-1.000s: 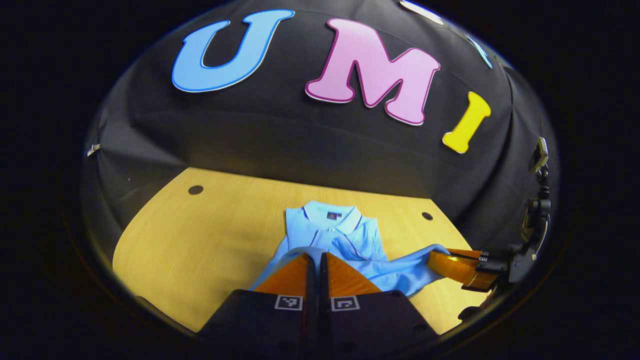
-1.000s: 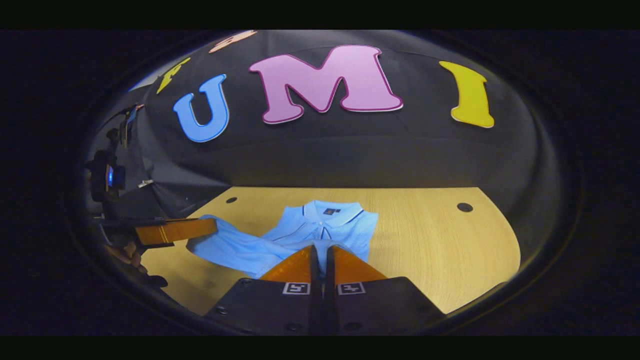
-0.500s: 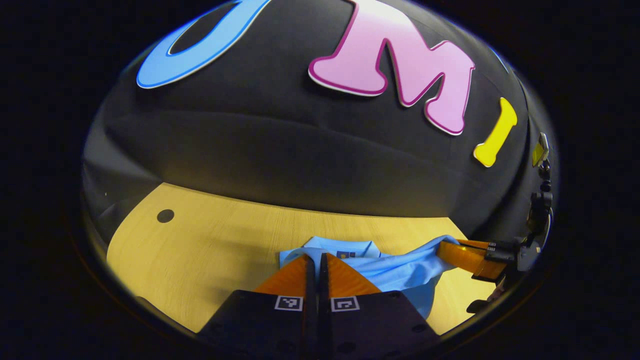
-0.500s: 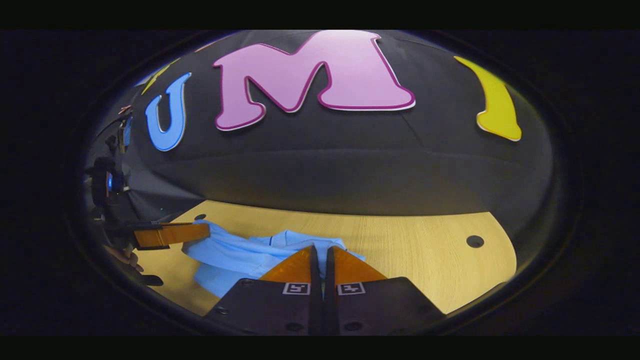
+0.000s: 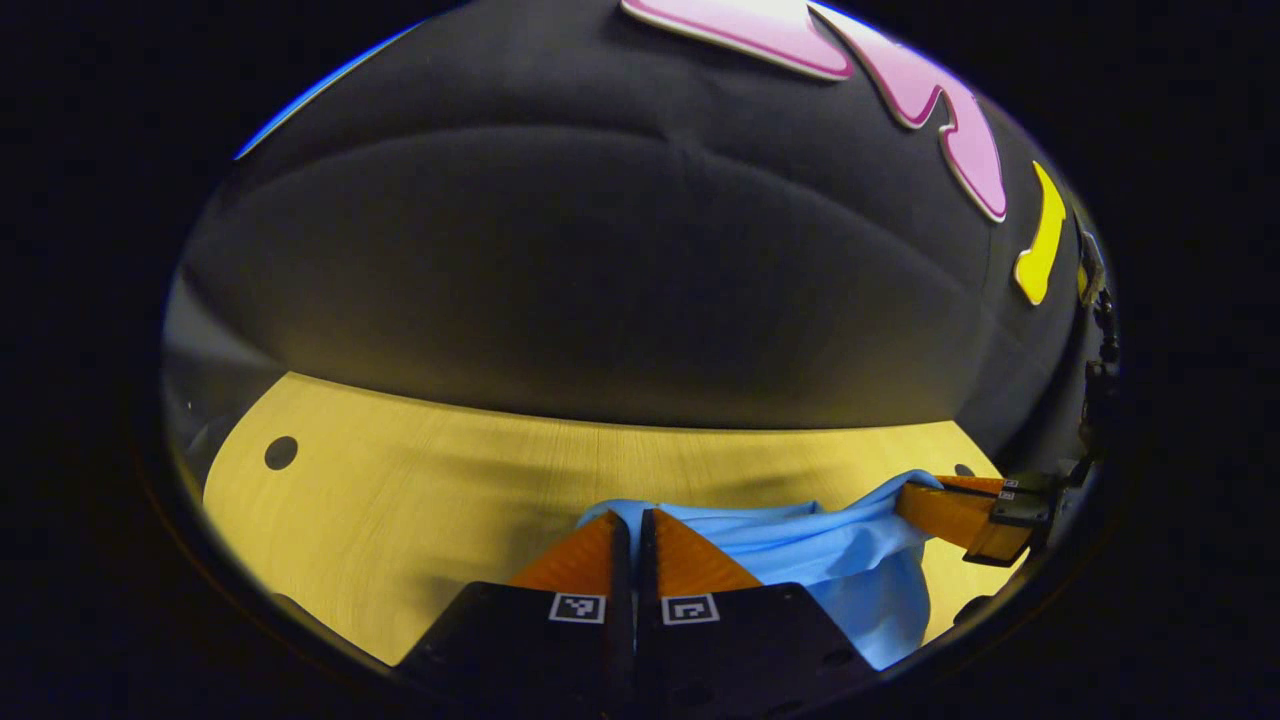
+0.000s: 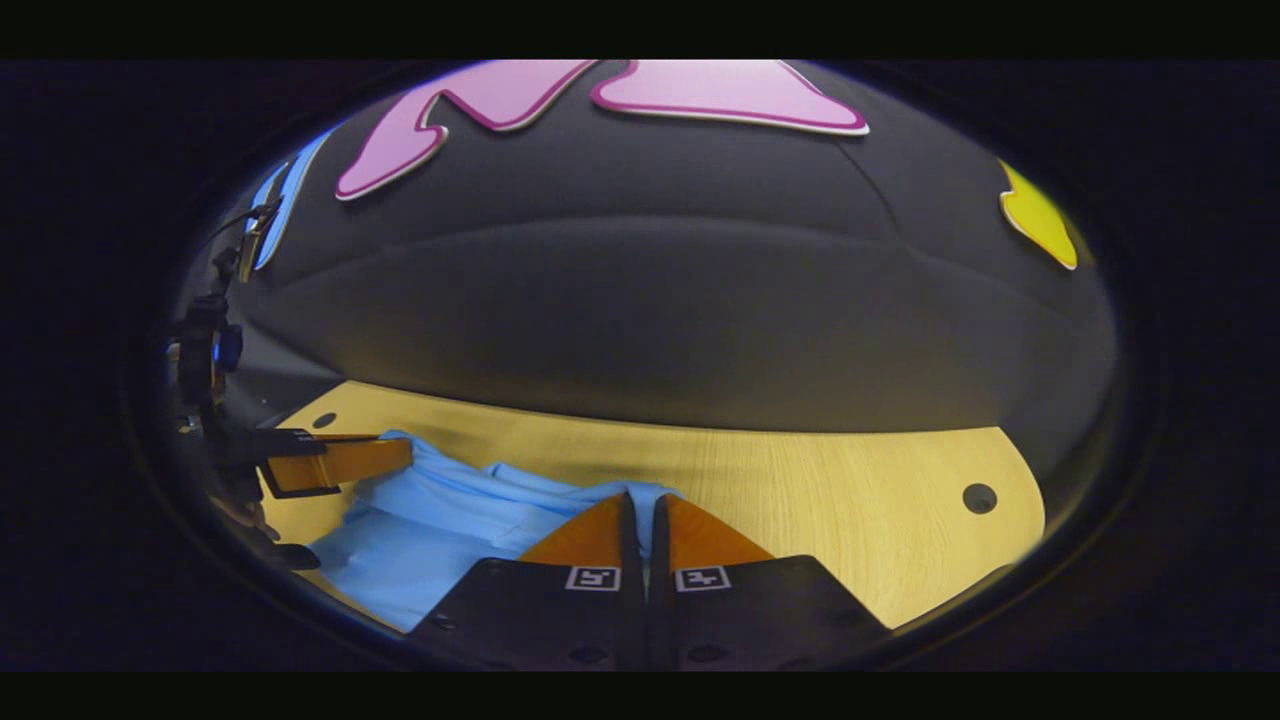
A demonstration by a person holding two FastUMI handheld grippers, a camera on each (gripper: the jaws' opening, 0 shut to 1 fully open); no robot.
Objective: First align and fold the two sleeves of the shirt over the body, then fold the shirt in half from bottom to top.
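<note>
Hand-held gripper [image 6: 641, 512] pinching shirt [image 6: 440, 520] (blue).

Recording booth: black cloth wall [image 5: 560, 260] behind bare wooden table [image 5: 420, 500] with drilled holes.

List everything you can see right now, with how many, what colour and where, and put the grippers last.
shirt: one, light blue, bunched and lifted between the two grippers above the table.
table: one, light wood, under the shirt, running back to the booth wall.
table holes: dark and round; one at the far left in the left gripper view, one at the far right in the right gripper view.
booth wall: one, black cloth, behind the table.
left gripper: one, fingers closed on a shirt edge.
right gripper: one, fingers closed on the other shirt edge.
</note>
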